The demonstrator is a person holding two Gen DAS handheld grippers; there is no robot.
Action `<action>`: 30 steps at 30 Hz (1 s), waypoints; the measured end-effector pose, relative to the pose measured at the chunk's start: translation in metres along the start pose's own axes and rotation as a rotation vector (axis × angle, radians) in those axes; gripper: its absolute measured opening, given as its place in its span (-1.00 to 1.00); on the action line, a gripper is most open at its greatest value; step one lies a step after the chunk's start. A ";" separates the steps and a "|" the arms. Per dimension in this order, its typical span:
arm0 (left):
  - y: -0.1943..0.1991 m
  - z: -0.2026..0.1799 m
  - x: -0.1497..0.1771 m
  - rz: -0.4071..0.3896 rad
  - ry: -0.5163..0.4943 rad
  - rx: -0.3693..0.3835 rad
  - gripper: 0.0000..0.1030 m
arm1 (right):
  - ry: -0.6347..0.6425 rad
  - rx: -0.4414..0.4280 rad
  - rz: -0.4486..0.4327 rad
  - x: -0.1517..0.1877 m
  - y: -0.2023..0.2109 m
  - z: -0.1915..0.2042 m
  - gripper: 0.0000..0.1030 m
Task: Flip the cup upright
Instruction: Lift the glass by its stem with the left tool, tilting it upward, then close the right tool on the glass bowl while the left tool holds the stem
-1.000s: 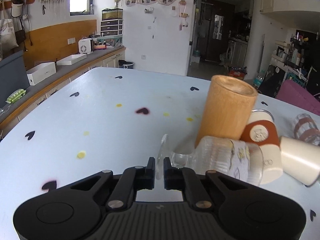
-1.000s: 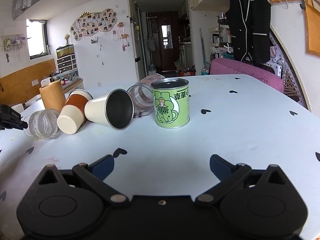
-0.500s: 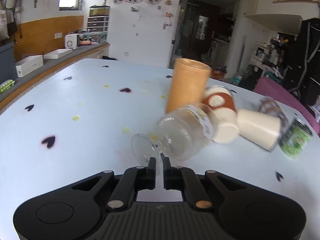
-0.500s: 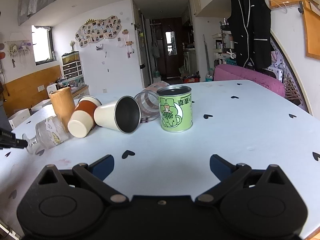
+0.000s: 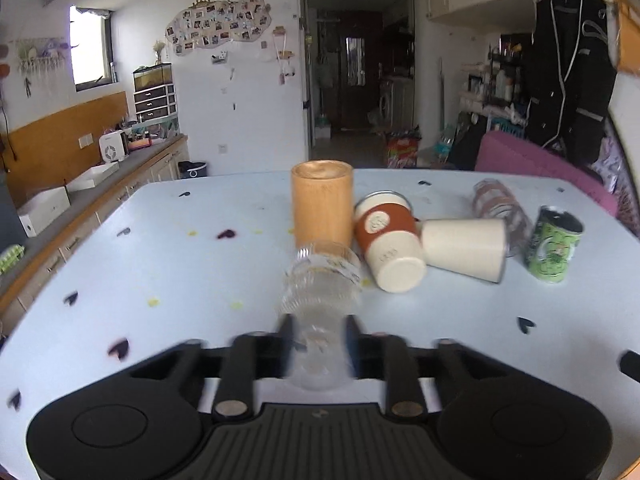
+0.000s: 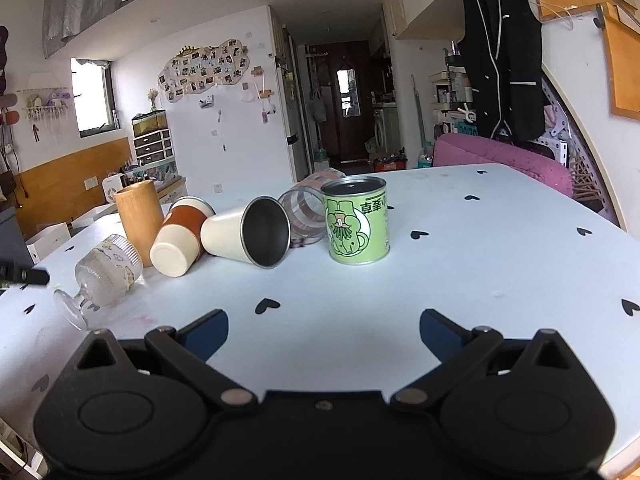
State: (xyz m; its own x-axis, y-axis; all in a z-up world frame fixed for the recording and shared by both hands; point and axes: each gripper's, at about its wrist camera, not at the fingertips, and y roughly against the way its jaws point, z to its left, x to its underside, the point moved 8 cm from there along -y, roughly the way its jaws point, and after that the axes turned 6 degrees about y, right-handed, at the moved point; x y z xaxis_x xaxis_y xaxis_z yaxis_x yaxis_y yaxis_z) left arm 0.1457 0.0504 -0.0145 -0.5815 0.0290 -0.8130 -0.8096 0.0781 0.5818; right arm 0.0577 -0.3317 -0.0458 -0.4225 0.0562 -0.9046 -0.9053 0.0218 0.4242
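A clear ribbed stemmed glass cup (image 5: 320, 284) lies on its side on the table, foot toward me; it also shows in the right wrist view (image 6: 106, 270). My left gripper (image 5: 318, 334) is blurred, its fingers parted on either side of the glass foot and stem, loose around them. In the right wrist view only a left fingertip (image 6: 34, 276) shows, just left of the glass and apart from it. My right gripper (image 6: 324, 330) is wide open and empty above the table's near side.
Behind the glass stand a bamboo cup (image 5: 322, 202) upright, a brown-sleeved cup (image 5: 388, 246) and a cream steel cup (image 5: 464, 248) on their sides, a striped glass (image 5: 500, 208) lying down, and a green can (image 5: 554, 246). A counter (image 5: 80, 196) runs along the left.
My left gripper has opened and let go of the glass stem. The camera swung to face the cups head-on. The glass is back lying on the table. The right gripper stayed open.
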 end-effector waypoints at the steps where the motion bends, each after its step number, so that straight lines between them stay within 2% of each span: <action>1: -0.008 0.000 -0.003 0.026 -0.005 -0.008 0.03 | -0.001 0.000 0.000 0.000 0.000 0.000 1.00; 2: -0.017 0.000 -0.005 0.057 -0.008 -0.013 0.10 | -0.003 -0.003 -0.001 0.000 0.001 0.000 1.00; 5: -0.042 0.000 0.001 0.146 -0.014 -0.012 0.10 | -0.005 -0.007 -0.004 0.001 0.004 0.001 1.00; 9: -0.072 -0.001 0.011 0.226 -0.030 -0.049 0.09 | -0.014 0.002 -0.002 0.003 0.004 -0.003 1.00; 12: -0.089 0.001 0.021 0.282 -0.026 -0.054 0.01 | -0.019 0.006 0.000 0.003 0.004 -0.007 1.00; 13: -0.091 0.002 0.024 0.293 -0.024 -0.055 -0.13 | -0.021 0.007 0.000 0.004 0.004 -0.008 1.00; 15: -0.087 0.004 0.025 0.286 -0.018 -0.047 -0.33 | -0.025 0.008 0.002 0.004 0.004 -0.010 1.00; 17: -0.078 0.003 0.026 0.282 -0.017 -0.037 -0.42 | -0.028 0.006 0.005 0.005 0.004 -0.010 1.00; 20: -0.059 -0.005 0.030 0.254 -0.065 -0.007 -0.61 | -0.032 -0.007 0.009 0.006 0.004 -0.008 1.00; 25: -0.034 -0.020 0.049 0.228 -0.157 0.036 -0.63 | -0.075 -0.069 0.054 0.009 -0.001 0.002 1.00; 30: -0.017 -0.027 0.057 0.228 -0.175 0.071 -0.66 | -0.071 -0.114 0.068 0.008 -0.001 0.019 1.00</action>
State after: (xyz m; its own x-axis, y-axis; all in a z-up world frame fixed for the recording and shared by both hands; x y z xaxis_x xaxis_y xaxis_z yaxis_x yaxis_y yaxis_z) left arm 0.1241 0.0238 -0.0705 -0.7202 0.2247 -0.6564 -0.6483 0.1192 0.7520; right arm 0.0564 -0.3119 -0.0522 -0.4823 0.1240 -0.8672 -0.8756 -0.0978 0.4730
